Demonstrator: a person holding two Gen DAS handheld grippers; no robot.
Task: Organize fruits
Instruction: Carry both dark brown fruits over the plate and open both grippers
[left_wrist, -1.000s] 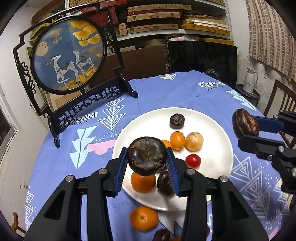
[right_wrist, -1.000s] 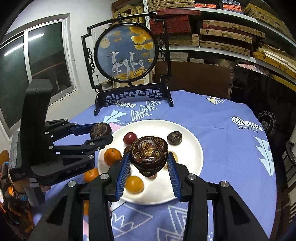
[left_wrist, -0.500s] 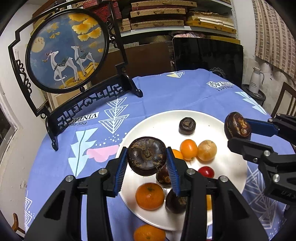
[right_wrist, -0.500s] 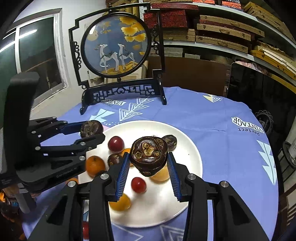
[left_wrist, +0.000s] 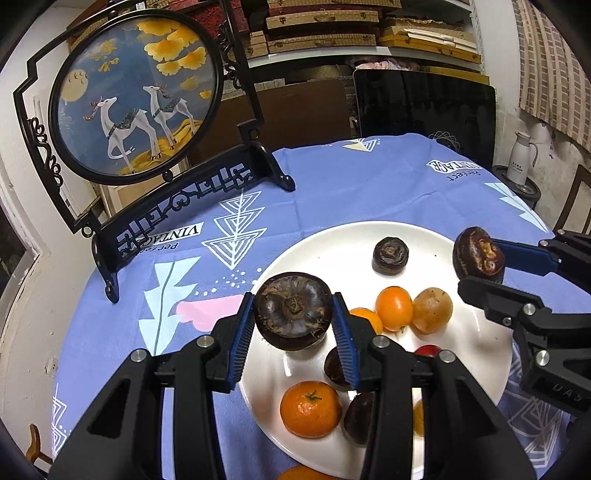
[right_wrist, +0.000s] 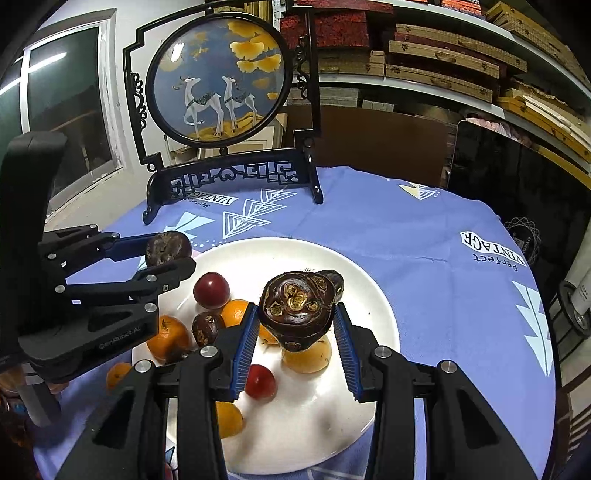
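Both grippers carry a dark brown, water-chestnut-like fruit above the white plate (left_wrist: 317, 243), which suggests each piece is being brought in to join the fruit already gathered there. The left gripper (left_wrist: 293, 325) is clamped on a round dark fruit (left_wrist: 293, 310) with its blue pads (left_wrist: 242, 332) pressing both flanks; in its own view the fruit hangs over the plate's rim at about 9 o'clock. The right gripper (right_wrist: 295, 328) is likewise closed on a lumpier dark fruit (right_wrist: 297, 310), held over the plate's centre, above a pale yellow fruit (right_wrist: 308, 356). On the plate lie tangerines (left_wrist: 310, 410), a red fruit (right_wrist: 211, 290) and another dark fruit (left_wrist: 390, 256) toward 12 o'clock; one tangerine (right_wrist: 118, 373) sits off the plate on the blue tablecloth (right_wrist: 406, 229). A deer-painted screen (right_wrist: 219, 81) stands beyond the plate at 12 o'clock. Compared with a second earlier, both grippers have travelled forward and slightly lower over the table, so the plate looms larger and nearer, while the grip on each fruit is unchanged.
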